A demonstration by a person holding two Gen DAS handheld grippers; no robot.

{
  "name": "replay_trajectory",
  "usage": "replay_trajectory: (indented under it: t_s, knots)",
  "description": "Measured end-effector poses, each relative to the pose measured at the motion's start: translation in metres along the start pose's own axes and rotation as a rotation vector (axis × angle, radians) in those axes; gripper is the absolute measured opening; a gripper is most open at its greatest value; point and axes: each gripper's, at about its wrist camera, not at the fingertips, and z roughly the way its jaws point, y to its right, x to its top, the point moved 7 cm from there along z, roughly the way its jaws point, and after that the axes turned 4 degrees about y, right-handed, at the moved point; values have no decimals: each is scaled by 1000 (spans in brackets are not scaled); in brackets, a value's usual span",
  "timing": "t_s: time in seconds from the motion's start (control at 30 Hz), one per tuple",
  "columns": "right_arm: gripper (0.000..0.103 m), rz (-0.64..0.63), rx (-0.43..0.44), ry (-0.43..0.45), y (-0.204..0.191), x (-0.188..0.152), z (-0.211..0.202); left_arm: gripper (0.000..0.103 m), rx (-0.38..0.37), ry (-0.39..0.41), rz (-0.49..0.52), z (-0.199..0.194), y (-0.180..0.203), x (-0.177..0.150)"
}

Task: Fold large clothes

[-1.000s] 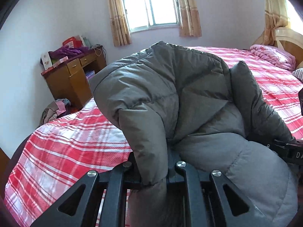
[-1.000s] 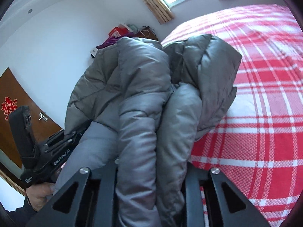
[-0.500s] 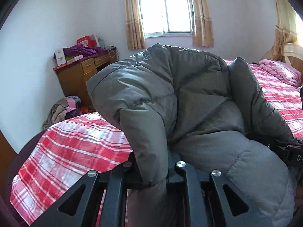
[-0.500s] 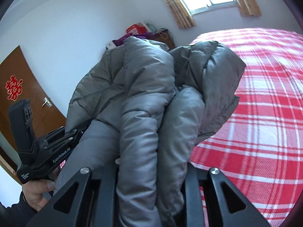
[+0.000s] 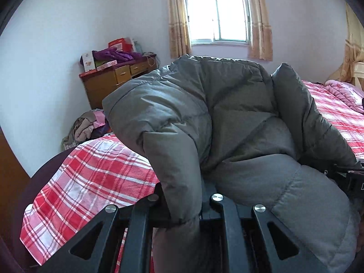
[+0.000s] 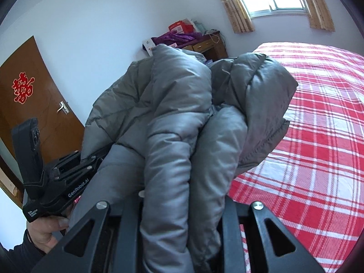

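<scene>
A bulky grey puffer jacket (image 5: 238, 118) hangs bunched between both grippers, lifted above the bed with the red and white plaid sheet (image 5: 91, 173). My left gripper (image 5: 184, 207) is shut on a thick fold of the jacket; its fingertips are hidden by the fabric. My right gripper (image 6: 182, 204) is shut on several layers of the jacket (image 6: 173, 118), which fill its jaws. The left gripper body (image 6: 66, 177) and the hand holding it show at the left of the right wrist view. The right gripper shows at the right edge of the left wrist view (image 5: 350, 179).
A wooden dresser (image 5: 113, 79) piled with boxes and purple cloth stands by the far wall under a curtained window (image 5: 218, 20). A heap of clothes (image 5: 86, 127) lies on the floor beside the bed. A brown door (image 6: 29, 95) is at left. A pink quilt (image 5: 343, 91) lies at the bed's head.
Both grippers have risen and tilted up with the jacket held. More of the wall, window and door now shows, and the bed sits lower in both views.
</scene>
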Motion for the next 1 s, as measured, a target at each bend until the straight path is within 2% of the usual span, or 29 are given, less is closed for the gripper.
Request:
replay_trajectory:
  t_s: [0.27,0.67,0.77,0.9,1.0]
  knots:
    - [22,-11,-8,-49,4,12,33,14,14,-34,-35,16,-17,-12]
    - [22,-14,-12,-149,11,3,85,16,47,-100,-68,44,-50,-41]
    - [22,-8,-13,-167,12,0,96,22,57,-103,-85,48,-56,-45]
    - [23,-7,-20,-186,17,2,109,39,81,-110,-86,54,-60,-53]
    - [25,-1,-26,-200,22,2,115,46,83,-115,-105,59,-64,-57]
